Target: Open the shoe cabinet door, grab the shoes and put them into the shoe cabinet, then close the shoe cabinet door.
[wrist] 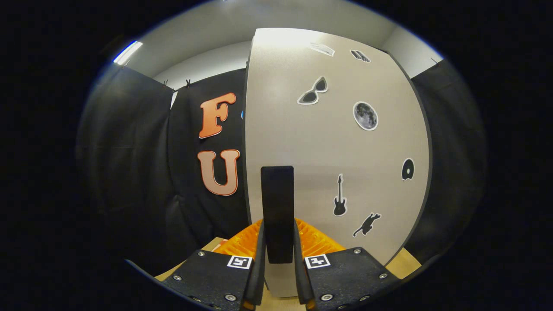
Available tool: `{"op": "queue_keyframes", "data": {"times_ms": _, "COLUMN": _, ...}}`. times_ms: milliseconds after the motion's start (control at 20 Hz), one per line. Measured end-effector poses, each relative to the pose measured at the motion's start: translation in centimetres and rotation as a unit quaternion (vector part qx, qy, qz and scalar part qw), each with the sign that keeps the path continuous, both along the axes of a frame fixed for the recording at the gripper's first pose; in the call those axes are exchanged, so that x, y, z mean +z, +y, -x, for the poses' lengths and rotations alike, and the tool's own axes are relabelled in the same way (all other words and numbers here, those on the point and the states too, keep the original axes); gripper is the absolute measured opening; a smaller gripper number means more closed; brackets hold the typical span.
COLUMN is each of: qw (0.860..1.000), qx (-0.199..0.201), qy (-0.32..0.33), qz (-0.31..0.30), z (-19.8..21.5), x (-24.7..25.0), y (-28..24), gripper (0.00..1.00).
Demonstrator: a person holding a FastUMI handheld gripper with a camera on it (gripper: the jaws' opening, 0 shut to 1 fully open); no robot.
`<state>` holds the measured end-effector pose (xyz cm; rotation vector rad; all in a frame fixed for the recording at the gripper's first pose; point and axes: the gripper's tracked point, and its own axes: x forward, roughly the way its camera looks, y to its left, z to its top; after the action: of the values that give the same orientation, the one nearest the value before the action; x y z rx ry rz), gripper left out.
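Pinching the upright black handle (277, 211) of the shoe cabinet door (337, 142), the gripper (278, 242) has its 2 fingers (259, 255) drawn in tight, one pressed against each side of the bar, so the jaws are closed on the handle. The handle rises between the fingers and stands taller than their tips. On each finger's mount, near the base, sits 1 small square black-and-white marker (239, 261), with screws along the plates.

Just beyond the fingers, the pale grey door spans most of the scene, its face bulged by the lens. The handle sits close to the door's left edge. Scattered over the door are black stickers with white outlines: a guitar (340, 195) and a leaping cat (366, 224) low to the right of the handle, a disc-like shape (407, 169) further right, a round moon (365, 115) higher up, a pair of sunglasses (313, 91) above that, and 2 small ones near the top that are too small to tell.

Below the door, a strip of tan surface (408, 263) shows on either side of the gripper.

Past the door's left edge hangs the booth's black cloth wall (129, 151), clipped at the top. Farthest off is a white ceiling with 1 bright light strip (127, 52).
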<state>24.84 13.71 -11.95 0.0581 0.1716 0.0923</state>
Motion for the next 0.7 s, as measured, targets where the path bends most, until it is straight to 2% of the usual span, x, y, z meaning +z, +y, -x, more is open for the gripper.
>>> {"op": "queue_keyframes", "data": {"times_ms": 450, "qw": 0.998, "qx": -0.055, "qy": 0.009, "qz": 0.013, "z": 10.1, "x": 1.3, "y": -6.1, "gripper": 0.27}}
{"op": "queue_keyframes", "data": {"times_ms": 650, "qw": 0.998, "qx": -0.061, "qy": 0.022, "qz": 0.017, "z": 14.7, "x": 1.7, "y": -8.6, "gripper": 0.18}}
{"op": "queue_keyframes", "data": {"times_ms": 700, "qw": 0.994, "qx": -0.092, "qy": 0.018, "qz": 0.049, "z": 15.4, "x": 1.7, "y": -10.6, "gripper": 0.18}}
